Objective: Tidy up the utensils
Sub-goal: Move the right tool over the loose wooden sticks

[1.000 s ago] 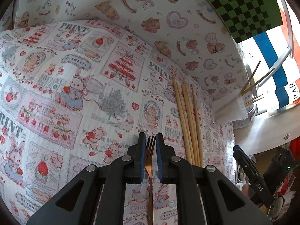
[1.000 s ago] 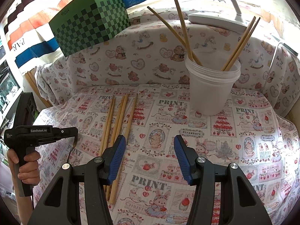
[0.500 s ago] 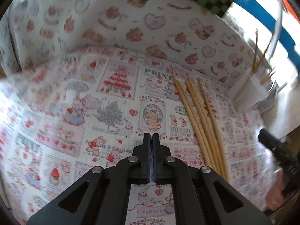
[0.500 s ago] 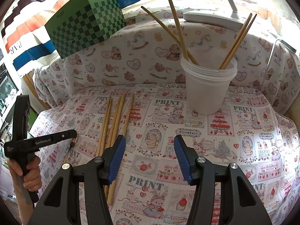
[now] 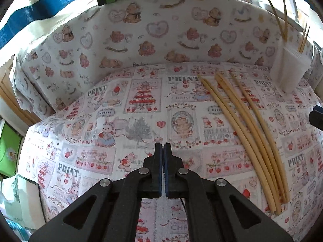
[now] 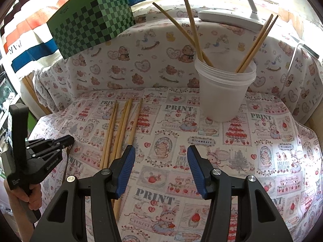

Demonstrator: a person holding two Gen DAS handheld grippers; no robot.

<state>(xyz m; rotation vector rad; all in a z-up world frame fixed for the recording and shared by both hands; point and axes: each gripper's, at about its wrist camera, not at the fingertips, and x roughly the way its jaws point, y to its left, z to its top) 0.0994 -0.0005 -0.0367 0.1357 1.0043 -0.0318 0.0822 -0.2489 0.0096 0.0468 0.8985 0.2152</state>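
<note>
Right gripper [image 6: 159, 167]: hovering wide open, pale bamboo chopsticks [image 6: 121, 129] lying just ahead-left; probably being light, stiff, smooth, asking mid-length pinching. Left gripper [image 5: 162, 147]: clamping closed, seemingly pinching thin dark utensil [image 6: 65, 167] dangling below.

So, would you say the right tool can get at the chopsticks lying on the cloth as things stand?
Probably yes: the right tool is open, and the loose chopsticks lie bare on the cloth just beside it, nothing on top; the left tool sits off to their far side.
</note>
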